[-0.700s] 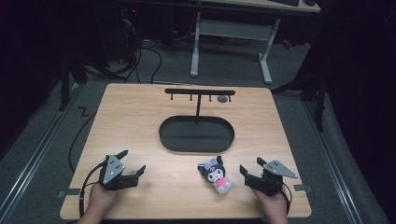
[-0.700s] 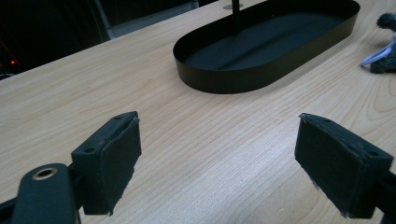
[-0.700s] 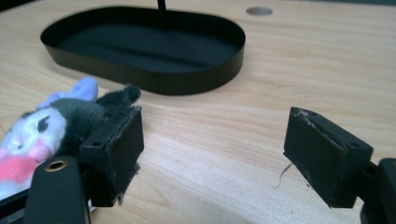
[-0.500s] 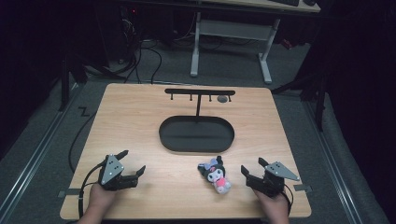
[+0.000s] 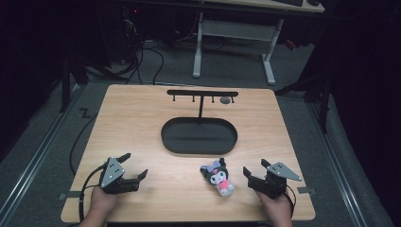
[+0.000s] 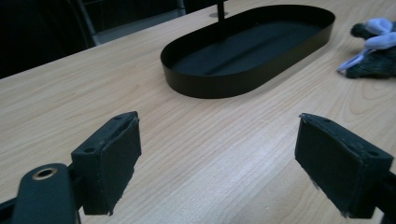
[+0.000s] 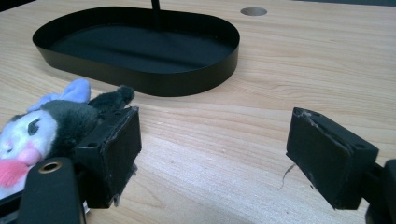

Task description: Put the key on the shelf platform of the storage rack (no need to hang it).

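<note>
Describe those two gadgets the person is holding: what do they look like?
Each hand holds a black tool. The left gripper and right gripper both end in two jaws faced with flat, dark rectangular pads, frayed at the edges on the right one. A grey three-cornered plate with small holes sits on top of each. A black cable trails from the left one. No sleeves are visible.

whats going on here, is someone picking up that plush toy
Not yet. A person holds a gripper in each hand at the near edge of the wooden table. The right gripper sits open just beside the small plush toy, which lies on the table in front of the black oval tray. The left gripper is open too, with nothing between its fingers.
</note>
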The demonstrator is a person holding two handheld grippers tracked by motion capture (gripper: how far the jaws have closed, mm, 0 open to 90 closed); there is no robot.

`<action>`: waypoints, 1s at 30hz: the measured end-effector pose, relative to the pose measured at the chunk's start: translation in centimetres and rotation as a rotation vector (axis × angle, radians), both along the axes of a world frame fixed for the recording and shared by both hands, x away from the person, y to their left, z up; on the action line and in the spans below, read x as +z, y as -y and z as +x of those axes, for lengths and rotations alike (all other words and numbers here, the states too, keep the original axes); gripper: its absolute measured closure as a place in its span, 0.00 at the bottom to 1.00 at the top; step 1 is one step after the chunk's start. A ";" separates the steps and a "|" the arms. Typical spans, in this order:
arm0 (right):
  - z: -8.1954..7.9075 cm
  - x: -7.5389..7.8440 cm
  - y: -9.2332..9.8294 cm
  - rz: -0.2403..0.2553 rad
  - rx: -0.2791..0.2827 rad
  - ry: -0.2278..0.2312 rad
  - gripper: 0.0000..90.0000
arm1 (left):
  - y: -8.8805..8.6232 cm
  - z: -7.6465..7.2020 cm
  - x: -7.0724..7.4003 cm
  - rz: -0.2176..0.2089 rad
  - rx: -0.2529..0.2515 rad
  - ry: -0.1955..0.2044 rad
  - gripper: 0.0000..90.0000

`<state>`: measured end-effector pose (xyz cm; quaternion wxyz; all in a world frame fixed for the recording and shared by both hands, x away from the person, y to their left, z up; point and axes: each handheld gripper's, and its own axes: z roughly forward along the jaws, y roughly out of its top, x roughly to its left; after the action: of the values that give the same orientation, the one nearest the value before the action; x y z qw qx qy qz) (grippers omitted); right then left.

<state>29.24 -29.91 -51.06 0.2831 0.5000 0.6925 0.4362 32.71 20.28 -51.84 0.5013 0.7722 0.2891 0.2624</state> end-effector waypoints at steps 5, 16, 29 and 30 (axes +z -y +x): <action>0.0 -0.2 -0.1 0.002 -0.016 -0.006 0.22 | -0.3 0.2 0.0 -0.013 0.000 -0.008 0.17; -0.2 0.7 0.4 -0.045 -0.054 -0.061 0.26 | -0.1 0.7 -0.1 -0.021 0.011 0.004 0.17; 1.6 1.2 -0.8 -0.089 -0.098 -0.170 0.42 | 0.4 0.6 -0.2 0.035 -0.057 -0.007 0.17; 1.6 1.3 -1.1 -0.097 -0.090 -0.172 0.42 | 0.3 0.6 -0.2 0.034 -0.056 -0.012 0.17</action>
<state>30.87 -28.83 -49.79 0.2656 0.5520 0.7114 0.3445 33.30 19.96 -52.02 0.4934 0.7899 0.2660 0.2486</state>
